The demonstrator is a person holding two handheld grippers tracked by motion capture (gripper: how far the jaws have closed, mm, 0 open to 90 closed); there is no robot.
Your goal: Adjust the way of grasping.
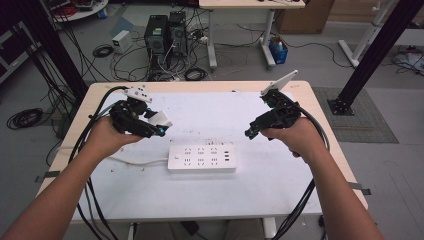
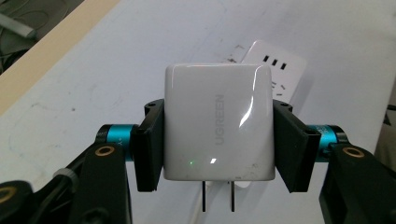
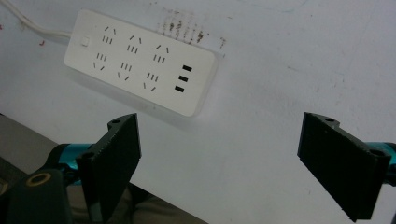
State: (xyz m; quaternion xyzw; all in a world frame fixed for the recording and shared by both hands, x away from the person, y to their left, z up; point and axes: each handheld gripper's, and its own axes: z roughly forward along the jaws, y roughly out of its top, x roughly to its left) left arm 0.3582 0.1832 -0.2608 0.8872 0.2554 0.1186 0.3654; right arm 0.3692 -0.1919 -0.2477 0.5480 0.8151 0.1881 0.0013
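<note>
The left tongs point(image 2: 218, 154) pinched a white charger point(image 2: 218, 123), one black pad pressed flat against each of its side faces, so the block sat squarely between them. In the left gripper view the charger showed a glossy face with grey lettering running along it, a small green light near its lower edge, and two metal prongs point(image 2: 217, 196) sticking out below, toward the camera. From the high view the left tongs point(image 1: 159, 126) hung above the tabletop point(image 1: 280, 190), up and to the left of the power strip point(image 1: 201, 158), with the charger point(image 1: 161, 119) clear of the strip and not touching it. The strip lay flat near the middle of the tabletop, its white cord point(image 1: 135, 161) running off its left end. In the right gripper view the strip point(image 3: 140, 65) showed two rows of sockets, a small square button at the cord end, and three dark slots at the other end, with a patch of dark specks on the tabletop just beyond it. The right tongs point(image 3: 233, 161) stood spread wide with nothing between the pads, held over bare tabletop on the near side of the strip. In the high view the right tongs point(image 1: 248, 133) hovered up and to the right of the strip, well apart from it and from the left tongs. Black cables trailed from both hands toward the near edge of the tabletop.
</note>
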